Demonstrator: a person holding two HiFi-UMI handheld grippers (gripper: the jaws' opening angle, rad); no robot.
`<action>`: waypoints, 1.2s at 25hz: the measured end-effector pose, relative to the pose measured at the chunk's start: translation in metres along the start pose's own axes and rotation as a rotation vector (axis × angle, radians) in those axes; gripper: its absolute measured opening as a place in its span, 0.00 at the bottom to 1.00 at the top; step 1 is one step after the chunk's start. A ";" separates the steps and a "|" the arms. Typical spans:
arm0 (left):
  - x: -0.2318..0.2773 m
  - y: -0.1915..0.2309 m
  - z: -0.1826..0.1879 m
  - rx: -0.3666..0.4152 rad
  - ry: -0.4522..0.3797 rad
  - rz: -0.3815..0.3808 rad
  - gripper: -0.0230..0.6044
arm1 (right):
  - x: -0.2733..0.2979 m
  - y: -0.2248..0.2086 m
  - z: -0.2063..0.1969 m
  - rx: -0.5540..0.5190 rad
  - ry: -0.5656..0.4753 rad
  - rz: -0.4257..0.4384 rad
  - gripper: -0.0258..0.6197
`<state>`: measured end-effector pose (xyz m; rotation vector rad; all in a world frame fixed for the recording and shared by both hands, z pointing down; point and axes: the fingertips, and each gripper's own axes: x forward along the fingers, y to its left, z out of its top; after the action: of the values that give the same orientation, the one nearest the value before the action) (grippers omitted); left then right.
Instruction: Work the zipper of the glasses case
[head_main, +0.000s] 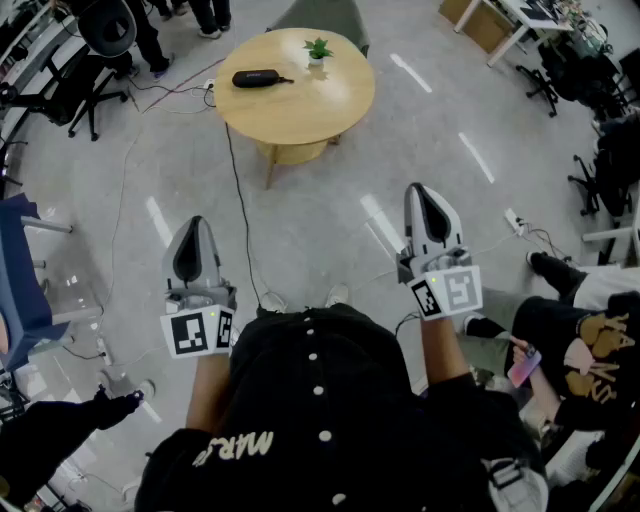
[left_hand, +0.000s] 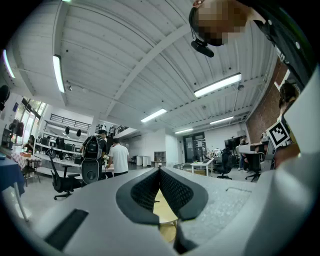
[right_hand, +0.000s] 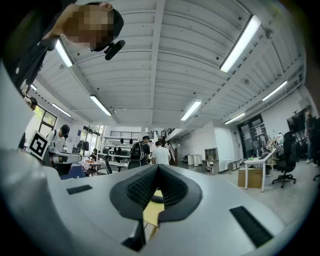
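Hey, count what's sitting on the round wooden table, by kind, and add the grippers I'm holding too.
On the round table:
Glasses case: 1
Potted plant: 1
Held, both with jaws together and empty:
Grippers: 2, the left gripper and the right gripper
Total: 4

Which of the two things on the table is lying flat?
The black case, long and low; the small potted plant stands upright to its right.

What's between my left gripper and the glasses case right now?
Head view: only grey floor crossed by a black cable, then the round table's near edge, separate the shut left gripper from the glasses case.
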<state>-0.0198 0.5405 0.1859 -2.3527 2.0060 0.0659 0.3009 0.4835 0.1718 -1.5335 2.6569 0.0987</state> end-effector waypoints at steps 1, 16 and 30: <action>0.001 0.001 0.000 0.001 0.001 -0.001 0.04 | 0.002 0.001 0.000 0.000 0.002 0.000 0.04; 0.003 0.007 -0.002 0.009 0.015 0.004 0.04 | 0.006 0.002 0.001 0.042 -0.026 -0.008 0.04; 0.004 0.010 -0.007 0.008 0.031 -0.002 0.27 | 0.010 0.013 -0.004 0.079 -0.015 0.038 0.26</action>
<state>-0.0289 0.5344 0.1920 -2.3656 2.0142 0.0216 0.2848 0.4806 0.1754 -1.4529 2.6452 0.0077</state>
